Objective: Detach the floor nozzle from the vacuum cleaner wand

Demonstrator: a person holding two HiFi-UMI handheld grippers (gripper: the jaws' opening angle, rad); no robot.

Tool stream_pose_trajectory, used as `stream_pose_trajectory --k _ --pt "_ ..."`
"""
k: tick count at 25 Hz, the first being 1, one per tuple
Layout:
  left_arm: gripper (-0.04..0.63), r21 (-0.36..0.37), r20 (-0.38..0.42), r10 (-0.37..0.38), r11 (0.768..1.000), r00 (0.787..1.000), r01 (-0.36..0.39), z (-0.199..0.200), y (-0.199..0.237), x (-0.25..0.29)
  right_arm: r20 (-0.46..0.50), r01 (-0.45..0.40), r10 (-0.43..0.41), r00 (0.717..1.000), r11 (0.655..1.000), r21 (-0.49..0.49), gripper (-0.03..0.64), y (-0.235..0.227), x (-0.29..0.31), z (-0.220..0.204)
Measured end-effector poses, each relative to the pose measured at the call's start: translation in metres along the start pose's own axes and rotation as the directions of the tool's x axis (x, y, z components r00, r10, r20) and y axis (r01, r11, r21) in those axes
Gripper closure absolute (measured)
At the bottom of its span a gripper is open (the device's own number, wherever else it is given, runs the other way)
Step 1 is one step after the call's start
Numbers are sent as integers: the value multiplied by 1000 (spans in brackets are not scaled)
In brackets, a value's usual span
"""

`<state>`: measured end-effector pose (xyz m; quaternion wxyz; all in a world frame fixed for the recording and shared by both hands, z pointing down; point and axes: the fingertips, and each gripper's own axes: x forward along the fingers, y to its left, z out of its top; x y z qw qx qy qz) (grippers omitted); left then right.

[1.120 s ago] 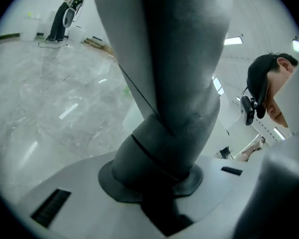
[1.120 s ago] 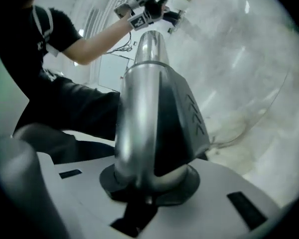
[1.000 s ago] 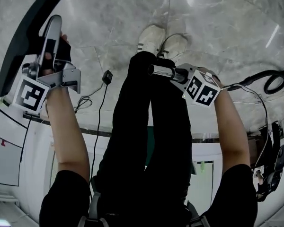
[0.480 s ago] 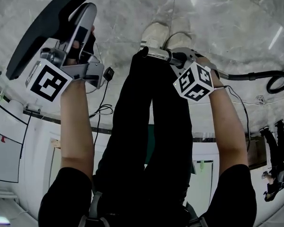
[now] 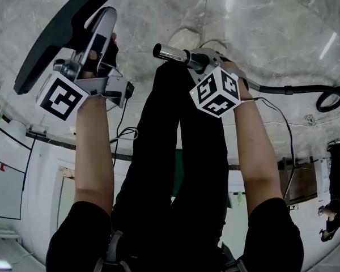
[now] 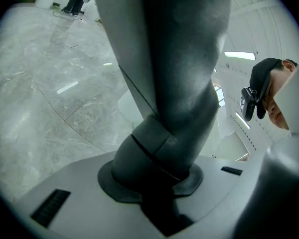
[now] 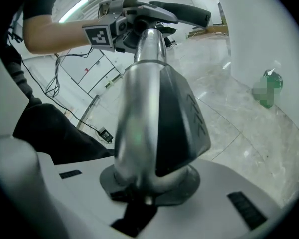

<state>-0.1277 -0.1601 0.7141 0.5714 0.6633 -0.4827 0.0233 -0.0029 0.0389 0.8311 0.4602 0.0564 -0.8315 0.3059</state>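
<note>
The floor nozzle [image 5: 56, 33] is a long black head with a grey neck [image 5: 99, 30], at the head view's upper left. My left gripper [image 5: 96, 47] is shut on that neck, which fills the left gripper view as a thick grey tube [image 6: 169, 83] between the jaws of the left gripper [image 6: 154, 183]. The silver wand [image 5: 173, 54] lies in my right gripper [image 5: 201, 61], which is shut on it. Its free end points left, a short gap from the nozzle neck. In the right gripper view the wand [image 7: 144, 103] runs from the right gripper [image 7: 149, 183] toward the nozzle [image 7: 182, 11].
The person's black-clad legs and white shoes [image 5: 184, 38] stand between the two grippers on grey marble floor. A black cable [image 5: 328, 95] coils at the right, a small adaptor [image 5: 128, 89] lies by the left hand, and a green bottle [image 7: 269, 88] stands by the wall.
The right gripper has swung the wand up and left in the head view, bringing its free end closer to the nozzle neck. The left gripper with the nozzle rose and shifted right early, then held still.
</note>
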Motion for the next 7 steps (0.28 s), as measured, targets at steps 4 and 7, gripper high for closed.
stream_pose_trajectory --k 4,7 --pt "505 -7 -9 -3 1000 1000 3 -1 -2 1 3 -11 11 1000 1000 -11 546 0 1 11" --pt "505 -8 -11 -8 1000 1000 8 0 -6 1 -14 -9 9 1000 1000 -30 546 -1 -1 10"
